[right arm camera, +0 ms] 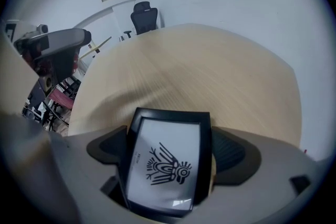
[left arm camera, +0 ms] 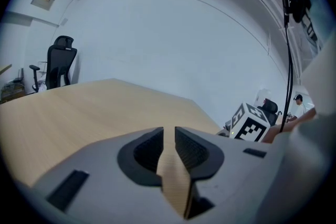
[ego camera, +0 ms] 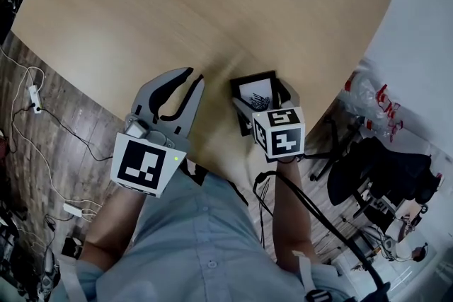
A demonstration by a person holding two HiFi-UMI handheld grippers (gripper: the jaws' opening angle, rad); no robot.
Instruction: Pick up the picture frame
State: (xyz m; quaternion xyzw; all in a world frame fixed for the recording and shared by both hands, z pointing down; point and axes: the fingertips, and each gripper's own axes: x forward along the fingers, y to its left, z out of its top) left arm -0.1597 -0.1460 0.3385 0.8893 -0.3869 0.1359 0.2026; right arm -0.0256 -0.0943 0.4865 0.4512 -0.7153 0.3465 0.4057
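Observation:
The picture frame (ego camera: 255, 91) is black, holds a white print with a black bird-like drawing, and lies flat on the light wooden table (ego camera: 212, 3) near its front edge. My right gripper (ego camera: 263, 98) points steeply down over it. In the right gripper view the picture frame (right arm camera: 165, 165) lies between the wide jaws of my right gripper (right arm camera: 170, 139), with a thin strip of table showing beside the right pad. My left gripper (ego camera: 192, 76) hovers left of the frame. Its fingers are almost together with nothing between them, as the left gripper (left arm camera: 169, 131) view also shows.
The table's front edge runs just under both grippers. Cables and a power strip (ego camera: 32, 97) lie on the wooden floor at left. A black office chair (ego camera: 382, 173) and a plastic bag (ego camera: 368, 99) stand at right. Another chair (right arm camera: 144, 14) stands beyond the table's far end.

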